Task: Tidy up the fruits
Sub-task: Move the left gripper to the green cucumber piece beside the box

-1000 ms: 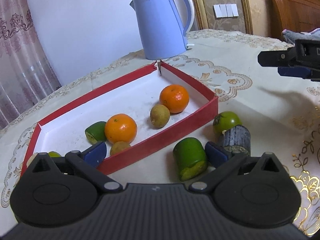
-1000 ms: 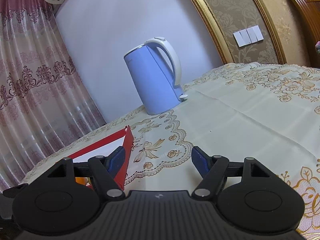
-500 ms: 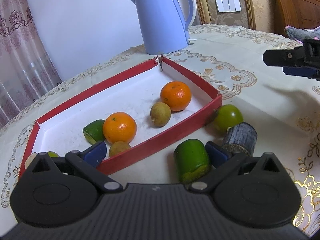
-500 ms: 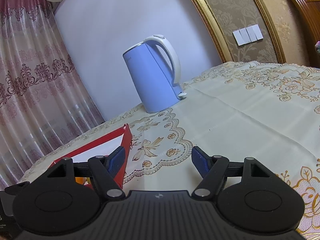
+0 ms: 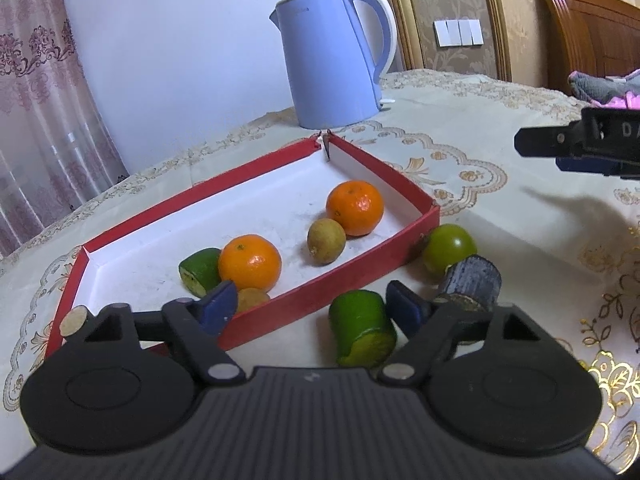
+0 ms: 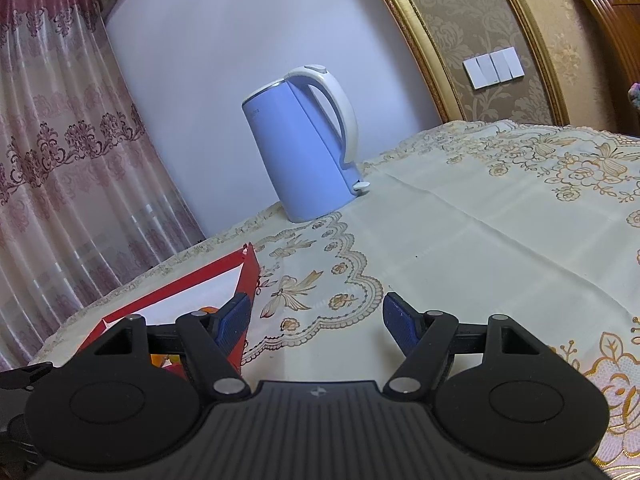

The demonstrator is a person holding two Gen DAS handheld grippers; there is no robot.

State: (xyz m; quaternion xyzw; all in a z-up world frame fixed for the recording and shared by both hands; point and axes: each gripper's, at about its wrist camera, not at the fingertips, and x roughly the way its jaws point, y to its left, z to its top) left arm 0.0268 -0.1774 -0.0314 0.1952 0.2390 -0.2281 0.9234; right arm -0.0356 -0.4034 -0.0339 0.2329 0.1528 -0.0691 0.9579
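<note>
A red-rimmed white tray [image 5: 372,272] holds two oranges [image 5: 250,261] [image 5: 355,208], a brown fruit [image 5: 326,240], a cut green piece [image 5: 200,270] and a small brown fruit [image 5: 252,295]. Outside its near wall lie a green cylinder piece [image 5: 362,332], a round green fruit [image 5: 450,247] and a dark blue-grey cylinder [image 5: 474,282]. My left gripper [image 5: 312,306] is open over the tray's near wall, with the green cylinder between its fingers. My right gripper [image 6: 316,318] is open and empty, hovering right of the tray [image 6: 248,272]; it also shows in the left wrist view [image 5: 560,148].
A light blue kettle [image 5: 334,60] stands behind the tray's far corner, also in the right wrist view [image 6: 300,148]. An embroidered cream tablecloth [image 6: 480,240] covers the table. A wooden headboard [image 5: 588,32] and grey-pink cloth [image 5: 600,84] are at the far right.
My left gripper has drawn in and lowered toward the tray, so tray and kettle look closer. The right gripper has hardly moved. Both stay open.
</note>
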